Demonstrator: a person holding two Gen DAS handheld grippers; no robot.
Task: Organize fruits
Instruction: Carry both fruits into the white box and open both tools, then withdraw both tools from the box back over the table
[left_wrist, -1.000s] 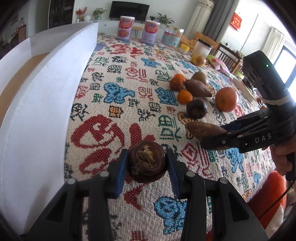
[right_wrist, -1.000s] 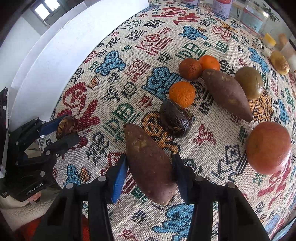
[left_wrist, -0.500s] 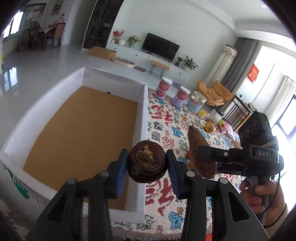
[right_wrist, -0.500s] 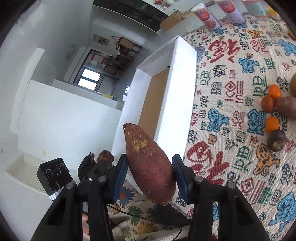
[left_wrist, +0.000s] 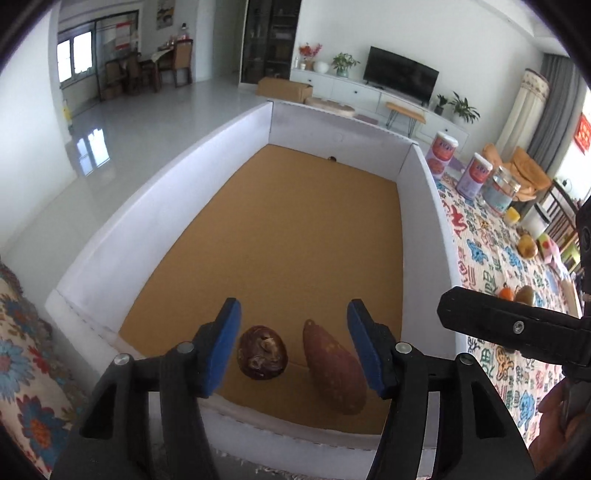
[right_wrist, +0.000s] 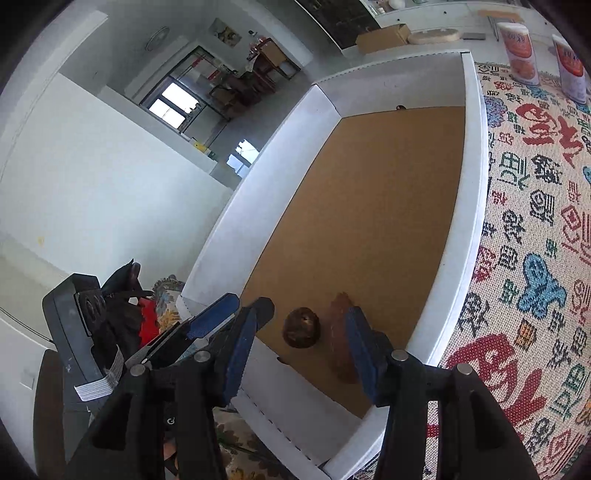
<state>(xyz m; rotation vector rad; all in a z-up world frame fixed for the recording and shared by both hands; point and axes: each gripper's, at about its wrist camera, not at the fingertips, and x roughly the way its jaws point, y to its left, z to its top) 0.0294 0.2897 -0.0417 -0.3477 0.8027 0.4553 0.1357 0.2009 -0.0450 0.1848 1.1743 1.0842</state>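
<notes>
A round dark brown fruit (left_wrist: 262, 352) and a reddish sweet potato (left_wrist: 334, 371) lie side by side on the cardboard floor near the front wall of a white-walled box (left_wrist: 147, 206). My left gripper (left_wrist: 293, 349) is open and empty above them. My right gripper (right_wrist: 295, 341) is open and empty over the same corner; the fruit (right_wrist: 301, 327) and sweet potato (right_wrist: 341, 334) show between its fingers. Each gripper appears in the other's view: the right one (left_wrist: 509, 328), the left one (right_wrist: 218, 321).
The box (right_wrist: 474, 177) stands at the left of a patterned tablecloth (right_wrist: 535, 229). Oranges and other fruits (left_wrist: 515, 293) lie on the cloth at the right. Two printed cans (left_wrist: 460, 162) and a jar (left_wrist: 502, 190) stand at the back.
Both grippers opened and let go: the dark fruit and the sweet potato now lie in the box. Earlier they were held and carried from the cloth over the box.
</notes>
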